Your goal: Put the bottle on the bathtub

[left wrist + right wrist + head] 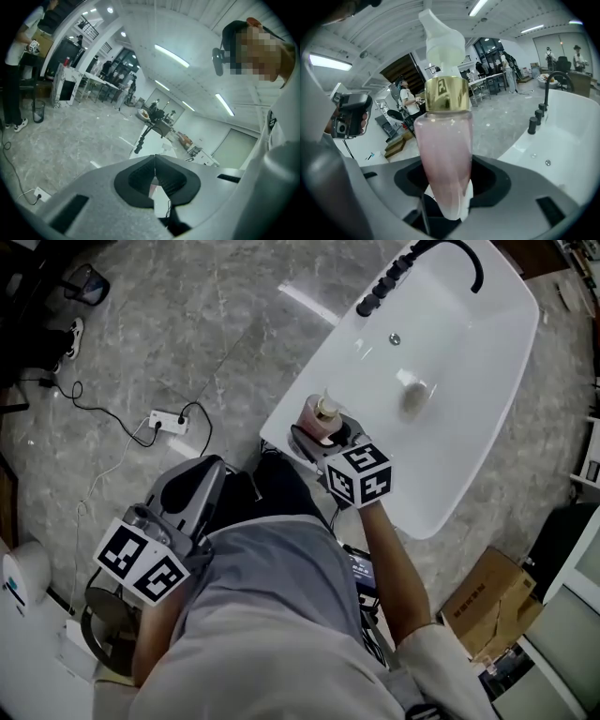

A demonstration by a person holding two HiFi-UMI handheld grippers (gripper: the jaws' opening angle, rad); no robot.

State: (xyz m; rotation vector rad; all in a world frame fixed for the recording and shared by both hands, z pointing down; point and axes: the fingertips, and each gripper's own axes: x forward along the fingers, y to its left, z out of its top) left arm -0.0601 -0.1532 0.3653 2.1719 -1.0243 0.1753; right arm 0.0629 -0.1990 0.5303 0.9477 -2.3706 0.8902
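At the near left, the left gripper (155, 164), grey-bodied with a black-and-white marker cube, is hanging low beside the person's grey shirt, its dark padded jaws pressing together with nothing between them. Further left on the grey marble floor, a white power strip (169, 421) is lying with its black cable trailing away. Toward the centre, the right gripper (449, 183) is clamping its jaws around the lower body of a translucent pink bottle with a gold collar and white pump top (443, 140), keeping it upright. The bottle is sitting over the near-left rim of the glossy white oval bathtub (469, 427); whether its base is touching the rim cannot be told. At the tub's far end, a curved black faucet (473, 263) is arching over the basin. At the near right, a brown cardboard box (487, 601) is resting on the floor.
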